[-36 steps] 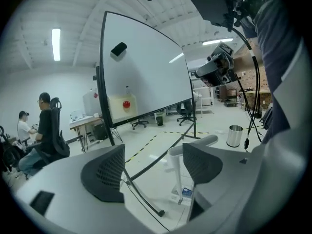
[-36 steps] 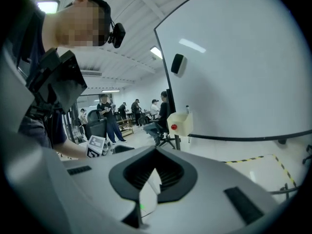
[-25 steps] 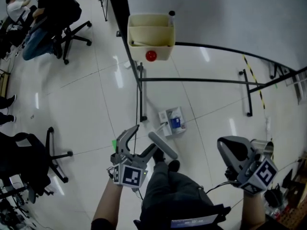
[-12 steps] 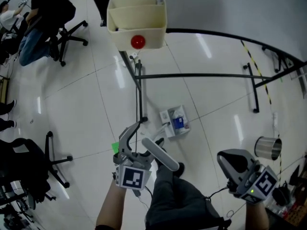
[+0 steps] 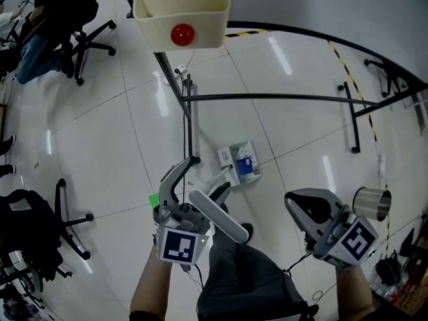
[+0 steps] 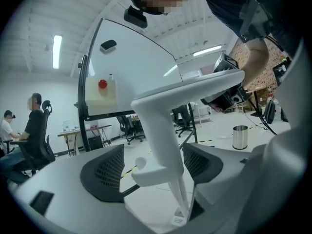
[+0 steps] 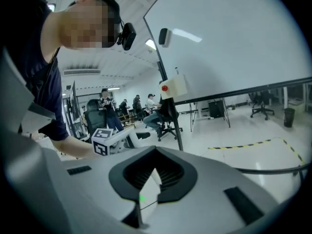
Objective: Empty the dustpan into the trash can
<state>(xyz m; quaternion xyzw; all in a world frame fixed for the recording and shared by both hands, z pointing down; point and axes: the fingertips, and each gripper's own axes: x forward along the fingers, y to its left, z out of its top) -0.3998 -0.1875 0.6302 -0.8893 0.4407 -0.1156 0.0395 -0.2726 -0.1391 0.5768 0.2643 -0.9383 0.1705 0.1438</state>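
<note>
My left gripper [image 5: 202, 181] is low in the head view, over the person's legs. It is shut on a white dustpan handle [image 5: 219, 217]. In the left gripper view the handle [image 6: 163, 130] stands between the two black pads, its crossbar slanting up to the right. The pan itself is out of sight. A shiny metal trash can [image 5: 372, 203] stands on the floor just right of my right gripper [image 5: 299, 204], and it shows small and far off as the trash can [image 6: 239, 137]. The right gripper [image 7: 156, 152] has its jaws together with nothing held.
A whiteboard on a black tube stand [image 5: 267, 99] crosses the floor ahead, with a cream tray and red magnet [image 5: 182, 34] on its edge. A white box with cables [image 5: 239, 166] lies on the tiles. Office chairs [image 5: 67, 212] and seated people stand at left.
The view has shifted, so the cream tray slid up and left. The trash can came out from behind my right gripper. Both grippers keep their hold and height.
</note>
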